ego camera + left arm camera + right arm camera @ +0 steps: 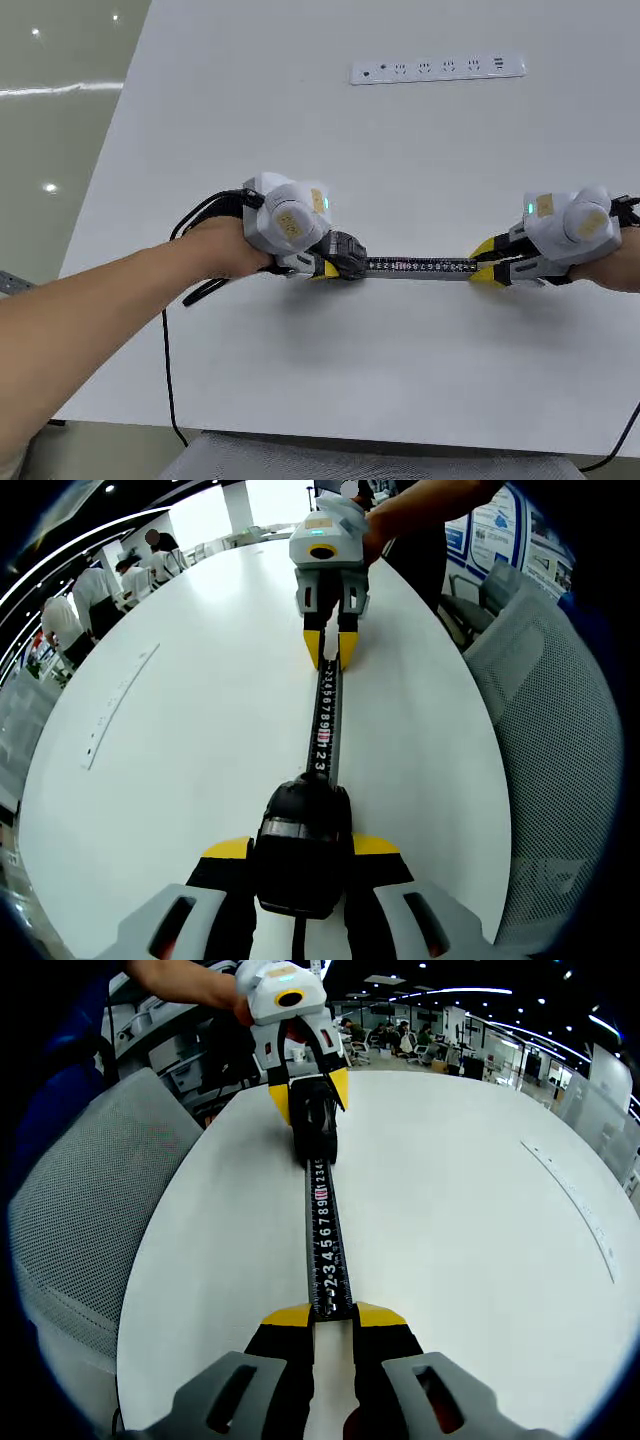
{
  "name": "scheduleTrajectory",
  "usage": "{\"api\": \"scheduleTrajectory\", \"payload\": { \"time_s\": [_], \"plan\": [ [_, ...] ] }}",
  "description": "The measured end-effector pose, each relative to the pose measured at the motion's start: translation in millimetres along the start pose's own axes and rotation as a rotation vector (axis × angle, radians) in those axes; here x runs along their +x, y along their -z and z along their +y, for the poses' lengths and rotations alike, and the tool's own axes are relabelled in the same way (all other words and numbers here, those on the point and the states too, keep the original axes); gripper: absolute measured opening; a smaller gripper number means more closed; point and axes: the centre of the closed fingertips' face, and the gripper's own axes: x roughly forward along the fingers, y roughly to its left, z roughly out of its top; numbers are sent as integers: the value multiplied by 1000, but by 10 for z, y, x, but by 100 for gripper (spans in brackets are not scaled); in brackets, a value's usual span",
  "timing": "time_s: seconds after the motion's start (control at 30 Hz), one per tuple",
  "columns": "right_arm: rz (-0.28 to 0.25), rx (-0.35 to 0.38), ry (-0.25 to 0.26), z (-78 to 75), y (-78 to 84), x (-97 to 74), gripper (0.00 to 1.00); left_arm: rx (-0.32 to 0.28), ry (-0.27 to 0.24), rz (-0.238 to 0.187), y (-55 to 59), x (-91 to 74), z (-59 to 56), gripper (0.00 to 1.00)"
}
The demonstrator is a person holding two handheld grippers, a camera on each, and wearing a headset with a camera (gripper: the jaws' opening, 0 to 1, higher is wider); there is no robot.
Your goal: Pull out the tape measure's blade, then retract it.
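White table [300, 150], black tape measure [343, 256], dark numbered blade [420, 266] out.

There are two grippers, the left gripper [300, 846] and the right gripper [333, 1316], and each one has two yellow-tipped jaws. Two hands hold them (one for each): the left hand [225, 250] and the right hand [615, 265]. There is one tape measure [345, 255] with one blade [420, 266]. There is one white table [300, 130], one power strip [437, 68] and one grey mesh chair [300, 462]. Two black cables [164, 370] are visible, the second cable [615, 449] at the lower right corner. A few people [70, 620] stand far behind, too small for an exact count.
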Motion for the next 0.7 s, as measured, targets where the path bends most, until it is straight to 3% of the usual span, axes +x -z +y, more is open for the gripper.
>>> {"api": "scheduleTrajectory", "payload": {
  "time_s": [0.7],
  "plan": [
    [21, 16, -7, -22, 279, -247, 10, 5, 3, 5, 0, -1, -2, 30]
  ]
}}
